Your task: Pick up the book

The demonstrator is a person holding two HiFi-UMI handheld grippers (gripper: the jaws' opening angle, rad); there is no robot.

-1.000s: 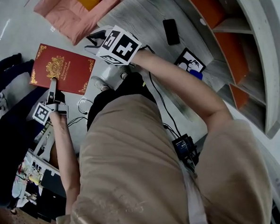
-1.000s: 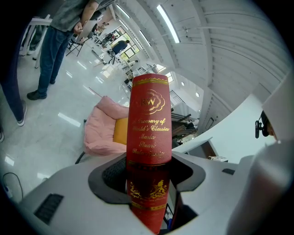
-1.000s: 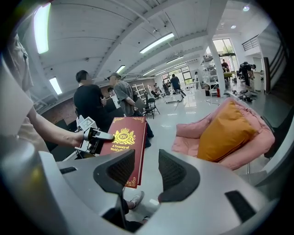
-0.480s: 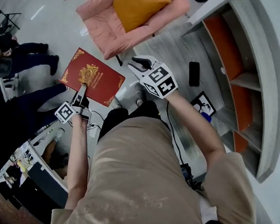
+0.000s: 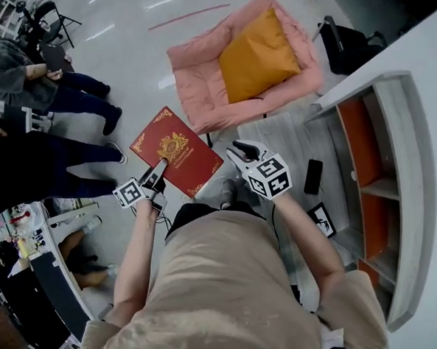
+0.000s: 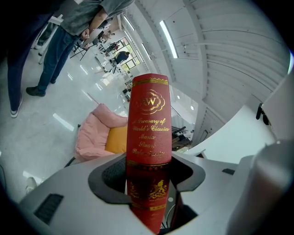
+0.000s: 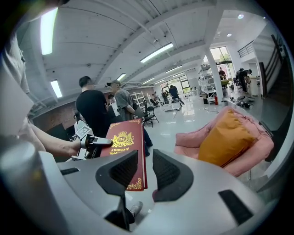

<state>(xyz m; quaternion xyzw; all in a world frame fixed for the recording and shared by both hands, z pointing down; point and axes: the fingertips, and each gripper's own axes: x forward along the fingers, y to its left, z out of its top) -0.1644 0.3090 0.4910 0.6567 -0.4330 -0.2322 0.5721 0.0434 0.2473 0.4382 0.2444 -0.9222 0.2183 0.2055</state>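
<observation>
A red hardback book (image 5: 177, 151) with gold ornament is held up off the floor, cover toward me. My left gripper (image 5: 156, 175) is shut on its near edge. In the left gripper view the book's spine (image 6: 148, 124) stands upright between the two dark pads. My right gripper (image 5: 242, 149) hovers just right of the book's right corner, apart from it, jaws open with nothing between them. The right gripper view looks past those jaws at the book's cover (image 7: 123, 146) and at the left gripper (image 7: 97, 142) on it.
A pink armchair (image 5: 198, 80) with an orange cushion (image 5: 257, 56) stands beyond the book. People stand at the left (image 5: 57, 97). A white shelf unit with orange panels (image 5: 370, 168) runs along the right, with a black phone (image 5: 314, 176) on the grey floor beside it.
The head view has swung, so the armchair and the people now show in full. The book stays in my left gripper. The right gripper stays open beside it.
</observation>
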